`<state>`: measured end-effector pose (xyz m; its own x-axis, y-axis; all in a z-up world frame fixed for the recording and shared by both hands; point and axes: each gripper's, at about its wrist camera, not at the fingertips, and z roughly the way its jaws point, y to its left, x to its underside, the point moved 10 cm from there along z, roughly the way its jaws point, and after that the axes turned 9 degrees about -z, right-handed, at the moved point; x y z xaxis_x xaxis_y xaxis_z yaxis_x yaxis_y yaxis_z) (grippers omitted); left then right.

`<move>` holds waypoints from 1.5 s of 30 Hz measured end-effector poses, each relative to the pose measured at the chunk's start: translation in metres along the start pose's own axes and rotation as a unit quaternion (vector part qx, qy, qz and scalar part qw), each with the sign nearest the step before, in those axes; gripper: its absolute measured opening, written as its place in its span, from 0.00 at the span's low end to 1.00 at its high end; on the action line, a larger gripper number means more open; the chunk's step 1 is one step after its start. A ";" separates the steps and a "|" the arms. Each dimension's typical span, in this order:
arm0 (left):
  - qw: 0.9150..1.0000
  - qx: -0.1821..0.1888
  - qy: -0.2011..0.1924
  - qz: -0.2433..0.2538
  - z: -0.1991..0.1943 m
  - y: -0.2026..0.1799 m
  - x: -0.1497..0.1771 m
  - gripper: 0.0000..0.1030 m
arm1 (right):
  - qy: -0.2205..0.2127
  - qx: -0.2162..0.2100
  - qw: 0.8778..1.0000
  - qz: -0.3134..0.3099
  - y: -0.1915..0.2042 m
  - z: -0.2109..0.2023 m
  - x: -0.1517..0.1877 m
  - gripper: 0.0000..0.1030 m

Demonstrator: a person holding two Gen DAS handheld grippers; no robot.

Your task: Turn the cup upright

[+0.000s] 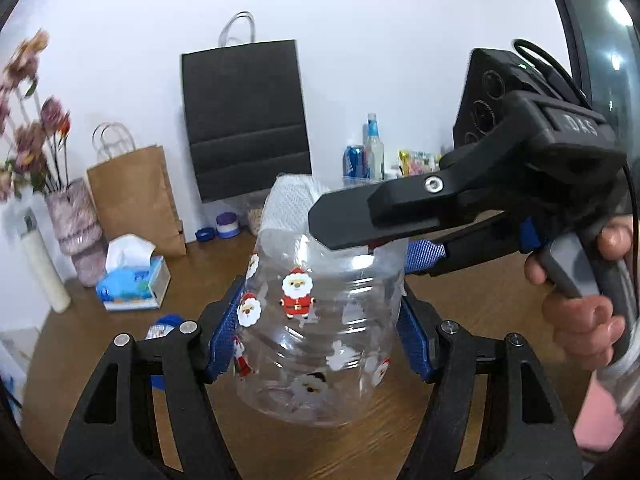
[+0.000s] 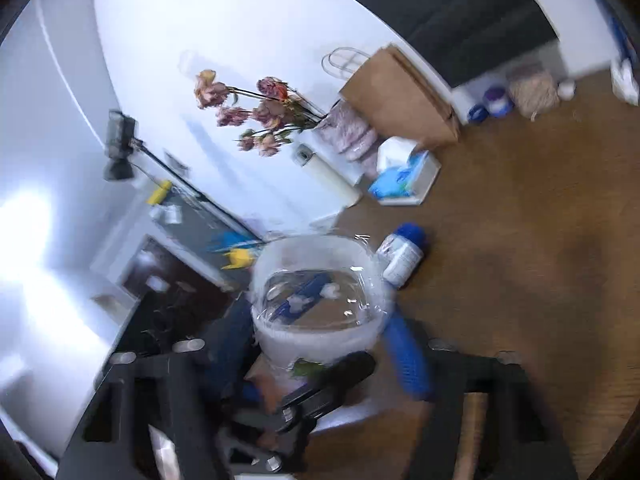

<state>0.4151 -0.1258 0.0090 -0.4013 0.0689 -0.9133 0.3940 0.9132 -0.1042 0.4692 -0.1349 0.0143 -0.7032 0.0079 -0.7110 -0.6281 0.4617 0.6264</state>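
Gripping the clear Santa cup [image 1: 320, 328] above the desk [image 1: 460, 280], both tongs, left [image 1: 320, 340] and right [image 1: 360, 240], are clenching it for turning control.

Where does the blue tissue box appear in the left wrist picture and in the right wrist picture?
Left wrist view: the tissue box lies at the middle left on the wooden table, in front of the brown paper bag.
Right wrist view: the tissue box sits right of centre in the upper half, the picture being tilted.
Shared landmark: the brown paper bag stands right behind it in both.
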 end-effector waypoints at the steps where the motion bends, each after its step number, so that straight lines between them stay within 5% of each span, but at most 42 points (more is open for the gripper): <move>1: 1.000 0.001 0.001 -0.006 -0.004 0.004 0.000 0.61 | 0.001 -0.003 1.000 0.001 0.001 0.003 0.000 0.64; 5: 1.000 0.002 0.008 -0.003 -0.010 0.011 0.005 0.63 | 0.003 0.004 1.000 -0.017 0.013 0.010 0.006 0.63; 7: 1.000 0.012 0.017 -0.001 -0.015 0.012 0.011 0.71 | 0.003 0.055 0.995 -0.082 0.017 0.010 0.008 0.63; 10: 0.998 0.053 0.021 -0.006 -0.024 0.009 0.020 0.71 | 0.008 0.172 0.960 -0.221 0.026 0.012 0.018 0.63; 13: 0.996 0.070 0.051 -0.010 -0.017 0.012 0.037 0.55 | 0.039 0.196 0.946 -0.256 0.025 0.024 0.037 0.63; 20: 0.995 0.074 0.067 -0.015 -0.016 0.010 0.049 0.56 | 0.042 0.206 0.942 -0.263 0.020 0.024 0.047 0.63; 25: 0.990 0.065 0.120 -0.042 0.000 0.015 0.082 0.56 | 0.085 0.245 0.916 -0.307 0.005 0.044 0.077 0.64; 30: 0.979 0.026 0.201 -0.021 0.029 0.020 0.144 0.56 | 0.134 0.234 0.924 -0.272 -0.034 0.066 0.122 0.66; 41: 0.976 0.017 0.215 -0.034 0.035 0.022 0.159 0.58 | 0.130 0.230 0.929 -0.261 -0.031 0.064 0.129 0.70; 45: 0.977 0.014 0.211 -0.023 0.028 0.018 0.157 0.74 | 0.121 0.220 0.932 -0.260 -0.024 0.058 0.133 0.76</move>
<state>0.3822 -0.1096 -0.1468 -0.7217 0.1938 -0.6645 0.3882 0.9082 -0.1567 0.4095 -0.0931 -0.1139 -0.4292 -0.4950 -0.7555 -0.7458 0.6661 -0.0128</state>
